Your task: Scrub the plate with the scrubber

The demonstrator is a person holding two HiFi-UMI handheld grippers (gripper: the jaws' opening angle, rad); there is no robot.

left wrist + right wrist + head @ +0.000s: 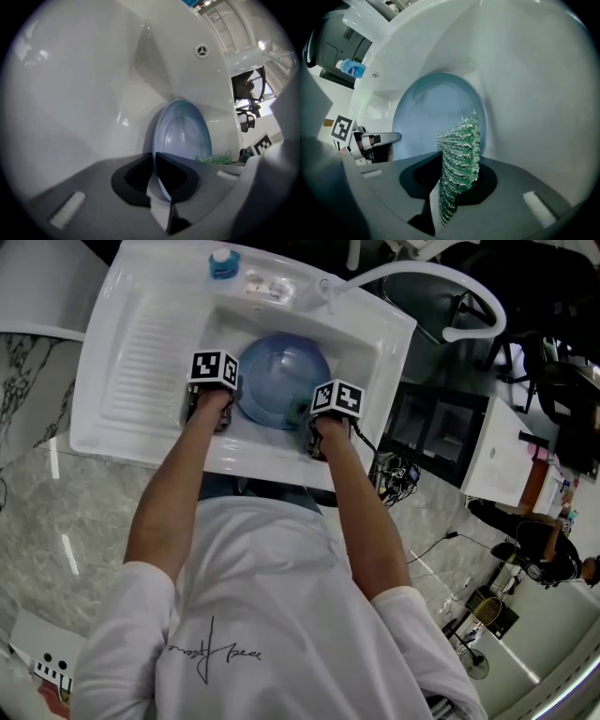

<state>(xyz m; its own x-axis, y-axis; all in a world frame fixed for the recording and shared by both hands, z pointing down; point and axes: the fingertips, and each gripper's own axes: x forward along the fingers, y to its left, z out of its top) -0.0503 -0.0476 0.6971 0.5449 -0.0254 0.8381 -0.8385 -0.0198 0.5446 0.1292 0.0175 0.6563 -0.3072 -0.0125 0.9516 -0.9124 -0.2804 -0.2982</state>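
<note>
Right tongs (455,180) around green scrubber (461,147)

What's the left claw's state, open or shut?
Shut on the plate: the left claw pinches its rim, per the left gripper view.

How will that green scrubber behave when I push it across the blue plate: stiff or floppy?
Probably floppy: the scrubber is creased mesh, folded where the right gripper pinches it, so its free edge should bend against the plate. It looks light and open-weave, so likely springy rather than fragile.
</note>
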